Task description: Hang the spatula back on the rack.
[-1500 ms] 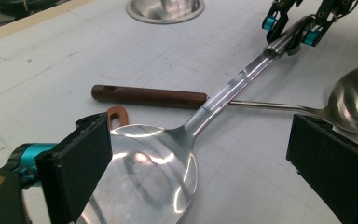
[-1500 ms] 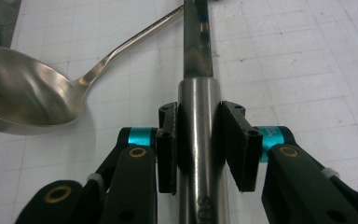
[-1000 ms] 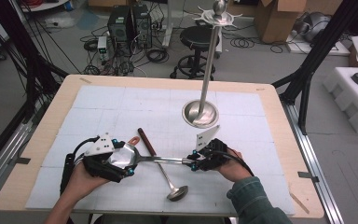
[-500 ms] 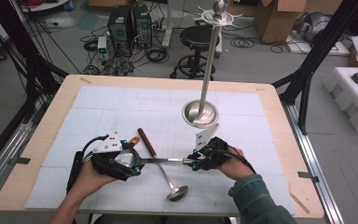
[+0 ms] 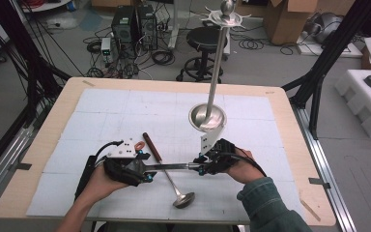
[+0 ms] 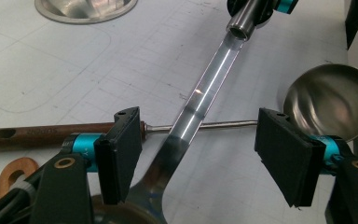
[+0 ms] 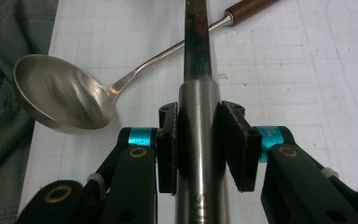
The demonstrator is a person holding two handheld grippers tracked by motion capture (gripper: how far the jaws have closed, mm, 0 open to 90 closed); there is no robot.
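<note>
A steel utensil with a flat shaft and a round tubular handle is held level just above the table. My right gripper is shut on that handle. My left gripper is open, its pads wide apart on either side of the shaft without touching it. The utensil's head is hidden under the left gripper. Below the shaft a ladle with a wooden handle lies on the table, its bowl toward the front edge.
A tall steel stand rises from a round base just behind the right gripper. A small orange loop lies by the left gripper. White gridded mats cover the wooden table. A green sleeve comes in at bottom right.
My left gripper has slid a little to the right along the utensil, toward the right gripper. The right gripper, the ladle and the stand have stayed where they were.
</note>
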